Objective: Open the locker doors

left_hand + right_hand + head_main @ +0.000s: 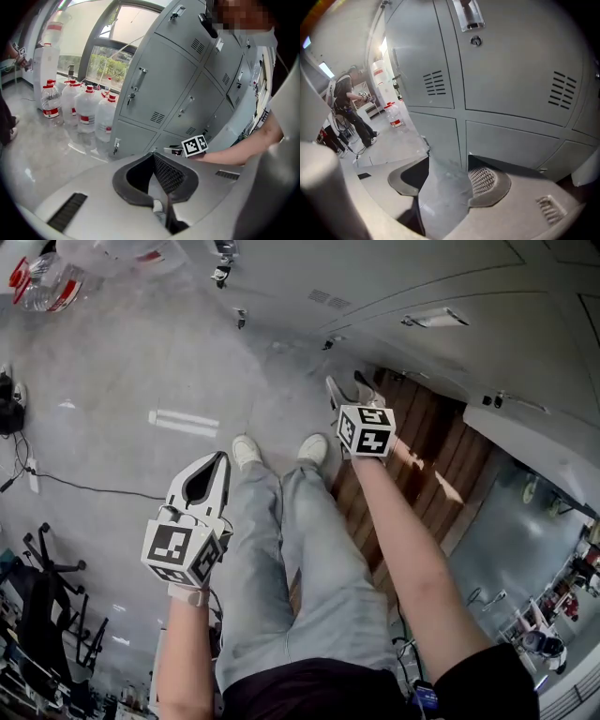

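Grey locker doors fill the right gripper view, with a recessed handle and a keyhole on the upper door. The two lower doors straight ahead are closed. My right gripper is open just in front of them, with nothing between its pads. In the head view the right gripper reaches toward the base of the lockers. My left gripper hangs back over the floor, shut and empty. Its tips meet, and the locker bank stands well beyond them.
Several large water bottles and a dispenser stand left of the lockers. A brown slatted surface lies beside my right arm. A person stands farther down the room. Cables and equipment lie at the left.
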Available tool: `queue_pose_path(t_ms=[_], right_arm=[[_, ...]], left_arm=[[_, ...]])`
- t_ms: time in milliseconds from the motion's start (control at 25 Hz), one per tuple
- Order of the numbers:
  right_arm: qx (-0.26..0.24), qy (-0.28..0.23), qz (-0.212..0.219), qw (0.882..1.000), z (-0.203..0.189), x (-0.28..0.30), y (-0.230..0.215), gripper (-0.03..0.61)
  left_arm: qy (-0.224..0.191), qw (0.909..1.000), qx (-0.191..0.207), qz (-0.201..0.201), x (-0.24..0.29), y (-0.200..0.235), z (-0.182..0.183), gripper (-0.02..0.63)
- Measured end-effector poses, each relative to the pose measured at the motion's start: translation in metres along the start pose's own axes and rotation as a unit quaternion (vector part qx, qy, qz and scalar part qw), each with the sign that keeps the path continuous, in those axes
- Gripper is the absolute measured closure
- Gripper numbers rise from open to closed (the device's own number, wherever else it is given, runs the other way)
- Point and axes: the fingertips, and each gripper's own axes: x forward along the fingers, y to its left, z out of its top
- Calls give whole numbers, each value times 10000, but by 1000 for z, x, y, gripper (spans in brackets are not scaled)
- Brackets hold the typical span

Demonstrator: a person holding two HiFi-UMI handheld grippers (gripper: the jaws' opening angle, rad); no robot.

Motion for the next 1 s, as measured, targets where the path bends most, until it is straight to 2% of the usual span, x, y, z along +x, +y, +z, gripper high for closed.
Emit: queue_pose_path(t_ms=[160, 480, 800, 1000], right_arm=[[74, -10, 28, 10000, -14, 40, -10, 289], [132, -16, 34, 9999, -38, 105, -36, 284], [350, -44, 23, 9994, -50, 153, -48, 284], [183, -33, -35, 9998, -53, 175, -62, 284]], left_arm=[[56, 9999, 0, 147, 15, 24, -21, 597], [355, 9983, -173, 432, 38, 70, -65, 595], [548, 9972, -237, 450, 59, 86, -89, 595], [559, 9968, -331, 475, 69, 93, -96, 595]])
